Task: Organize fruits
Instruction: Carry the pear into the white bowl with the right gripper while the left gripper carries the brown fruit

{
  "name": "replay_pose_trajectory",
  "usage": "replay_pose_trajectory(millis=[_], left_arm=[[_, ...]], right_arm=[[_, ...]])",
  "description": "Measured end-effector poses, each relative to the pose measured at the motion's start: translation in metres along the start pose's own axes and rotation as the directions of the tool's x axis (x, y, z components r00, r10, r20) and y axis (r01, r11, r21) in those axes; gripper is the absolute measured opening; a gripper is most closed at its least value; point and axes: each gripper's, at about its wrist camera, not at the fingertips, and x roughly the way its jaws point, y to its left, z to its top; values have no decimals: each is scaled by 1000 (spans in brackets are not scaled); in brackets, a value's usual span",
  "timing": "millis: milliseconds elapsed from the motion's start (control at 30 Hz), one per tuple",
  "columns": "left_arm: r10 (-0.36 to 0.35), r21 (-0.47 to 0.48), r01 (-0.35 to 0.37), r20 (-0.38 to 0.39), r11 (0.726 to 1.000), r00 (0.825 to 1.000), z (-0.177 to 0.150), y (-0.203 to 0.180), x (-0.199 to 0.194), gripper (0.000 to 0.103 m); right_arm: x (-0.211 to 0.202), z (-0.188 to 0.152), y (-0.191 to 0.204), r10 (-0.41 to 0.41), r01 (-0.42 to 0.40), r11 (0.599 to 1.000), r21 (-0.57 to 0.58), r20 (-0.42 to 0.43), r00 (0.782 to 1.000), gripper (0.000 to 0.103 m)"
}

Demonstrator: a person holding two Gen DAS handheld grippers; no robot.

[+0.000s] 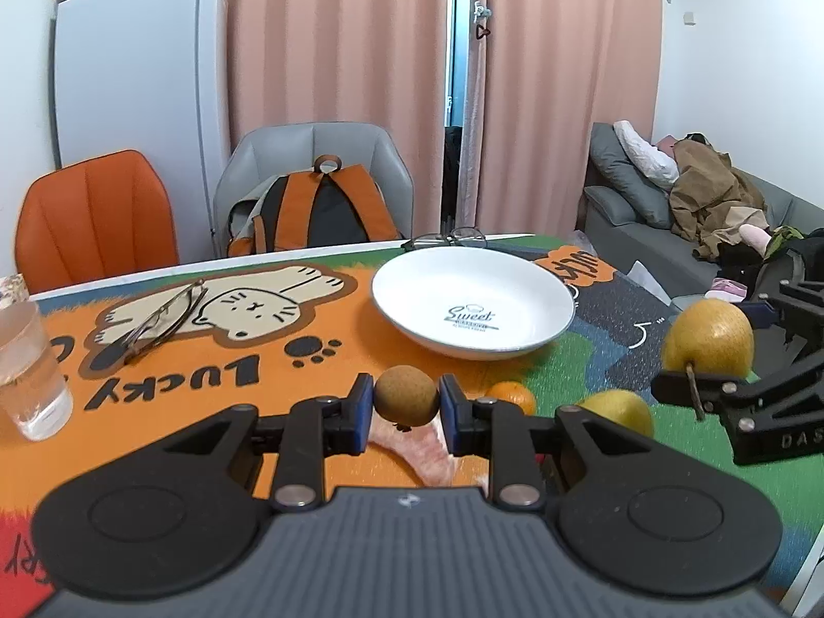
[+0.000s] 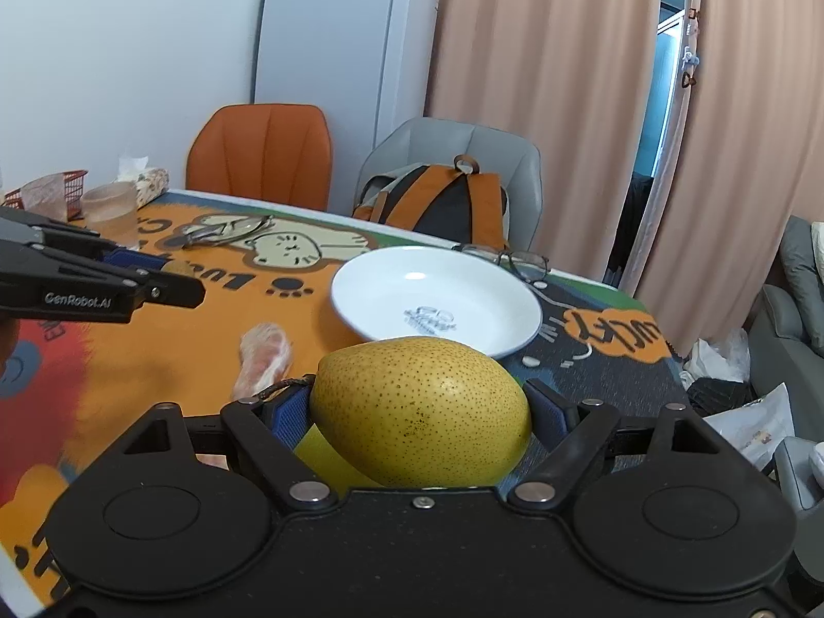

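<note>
My left gripper is shut on a small round brown fruit, held above the cartoon table mat. My right gripper is shut on a large speckled yellow pear, whose stem points left; the same pear shows at the right of the left wrist view. An empty white plate sits beyond both grippers, also seen as the plate ahead of the pear. On the mat lie a pink pomelo segment, a small orange and a second yellow pear.
A glass of water stands at the left near a pair of glasses. A second pair of glasses lies behind the plate. An orange chair and a grey chair with a backpack stand at the far edge; a sofa is right.
</note>
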Motion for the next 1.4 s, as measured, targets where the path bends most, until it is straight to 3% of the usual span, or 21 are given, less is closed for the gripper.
replay_pose_trajectory(millis=[700,1400], left_arm=[[-37,1,37,8,999,999,36,17,67,26],[-67,16,68,-18,998,998,58,12,137,26]], right_arm=[[70,28,-42,5,-5,998,62,-8,1000,81],[136,46,-50,-1,4,997,73,-42,999,81]])
